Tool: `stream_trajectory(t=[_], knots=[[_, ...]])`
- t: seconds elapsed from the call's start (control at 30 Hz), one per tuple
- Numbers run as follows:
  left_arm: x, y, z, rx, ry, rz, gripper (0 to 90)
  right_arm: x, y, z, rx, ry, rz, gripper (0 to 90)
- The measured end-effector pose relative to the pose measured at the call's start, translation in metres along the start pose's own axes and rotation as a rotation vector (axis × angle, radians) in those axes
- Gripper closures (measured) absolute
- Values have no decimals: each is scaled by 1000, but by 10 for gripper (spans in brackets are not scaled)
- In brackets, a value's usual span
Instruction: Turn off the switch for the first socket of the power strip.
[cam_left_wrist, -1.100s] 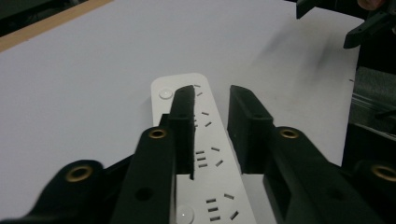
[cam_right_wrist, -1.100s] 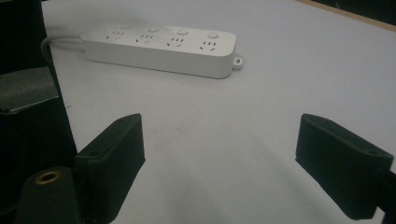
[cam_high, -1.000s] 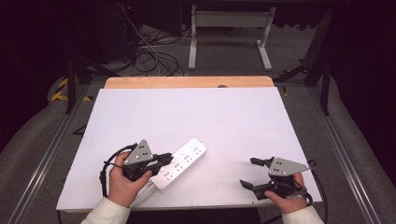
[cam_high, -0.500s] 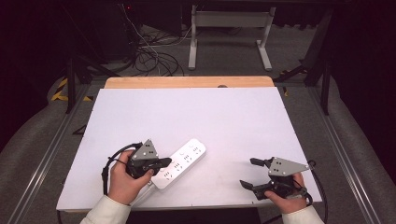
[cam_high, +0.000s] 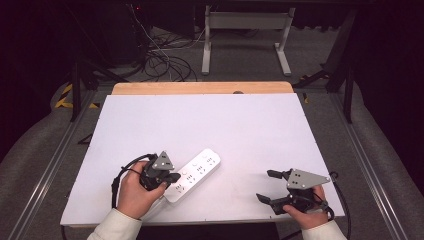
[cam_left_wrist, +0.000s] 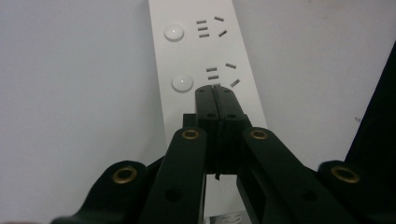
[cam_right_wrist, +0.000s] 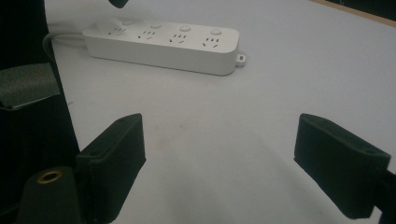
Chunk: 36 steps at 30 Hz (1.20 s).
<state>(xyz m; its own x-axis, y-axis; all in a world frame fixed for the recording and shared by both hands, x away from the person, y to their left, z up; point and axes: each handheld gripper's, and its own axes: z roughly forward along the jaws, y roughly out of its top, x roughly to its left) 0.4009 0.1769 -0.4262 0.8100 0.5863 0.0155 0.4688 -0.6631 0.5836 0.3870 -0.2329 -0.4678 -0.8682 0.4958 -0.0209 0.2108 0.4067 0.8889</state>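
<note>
1. Power strip (cam_high: 194, 173): white, four outlets with round buttons, lying flat at 7 o'clock on the white table (cam_high: 225, 125).
2. Left gripper (cam_left_wrist: 215, 87): jaws together, over the strip.
3. Right gripper (cam_high: 266, 186): jaws apart, empty.

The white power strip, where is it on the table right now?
In the high view the white power strip lies diagonally near the table's front edge, left of centre, its near end under the shut left gripper.
</note>
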Motion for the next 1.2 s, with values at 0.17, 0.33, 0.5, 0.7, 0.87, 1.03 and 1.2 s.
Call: stream_trajectory(t=[0.17, 0.33, 0.5, 0.7, 0.87, 1.03, 1.2], knots=[[1, 0, 4, 54, 9, -15, 900, 0, 0, 0, 4, 1, -2, 164], [4, 0, 7, 94, 7, -34, 900, 0, 0, 0, 3, 2, -1, 165], [6, 0, 11, 128, 6, -49, 900, 0, -1, 0, 5, 2, -1, 165], [7, 1, 12, 132, -1, -64, 900, 0, -1, 1, 4, 4, -1, 166], [7, 1, 12, 128, 1, -67, 900, 0, -1, 1, 5, 4, -2, 166], [7, 0, 13, 125, 5, -69, 900, 0, -1, 1, 5, 6, -4, 166], [8, 0, 14, 123, 7, -72, 900, 0, -1, 1, 5, 7, -2, 166]])
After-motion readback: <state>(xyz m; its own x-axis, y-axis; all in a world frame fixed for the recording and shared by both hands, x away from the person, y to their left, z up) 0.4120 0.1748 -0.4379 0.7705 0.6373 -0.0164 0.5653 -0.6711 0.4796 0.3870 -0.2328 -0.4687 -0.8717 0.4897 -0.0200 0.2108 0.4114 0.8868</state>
